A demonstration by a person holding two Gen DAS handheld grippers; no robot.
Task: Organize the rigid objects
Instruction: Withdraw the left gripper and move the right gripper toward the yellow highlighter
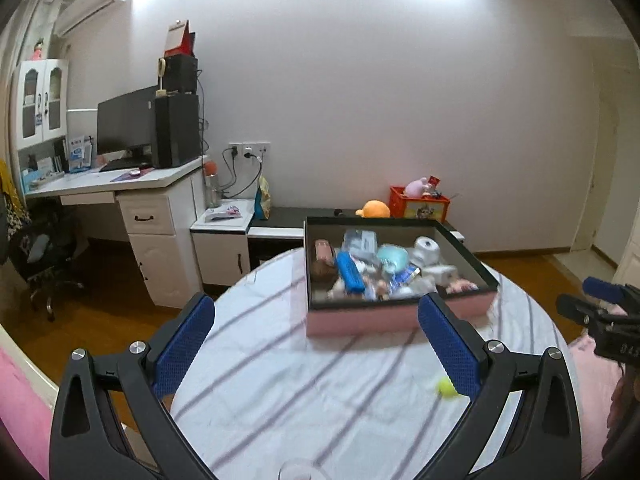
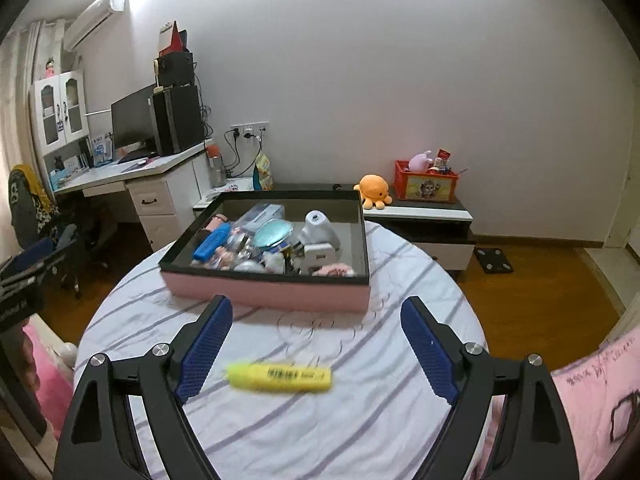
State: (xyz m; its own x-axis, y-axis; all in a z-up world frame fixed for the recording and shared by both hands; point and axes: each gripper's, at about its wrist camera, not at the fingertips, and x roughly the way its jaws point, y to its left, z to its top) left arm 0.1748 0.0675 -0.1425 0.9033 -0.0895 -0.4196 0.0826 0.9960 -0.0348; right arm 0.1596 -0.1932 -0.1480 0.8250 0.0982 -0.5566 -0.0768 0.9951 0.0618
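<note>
Two pairs of tongs, left tongs (image 1: 316, 320) and right tongs (image 2: 316, 324), alike in build. Matte black plastic arms with triangular cut-outs, round silver screws at the pivots. Fingers (image 1: 186, 344) faced with blue dimpled rubber pads. Faint white lettering on a black housing, too blurred to read.

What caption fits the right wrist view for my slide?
Right gripper open above a yellow highlighter lying on the striped tablecloth, pink box of small items behind.
</note>
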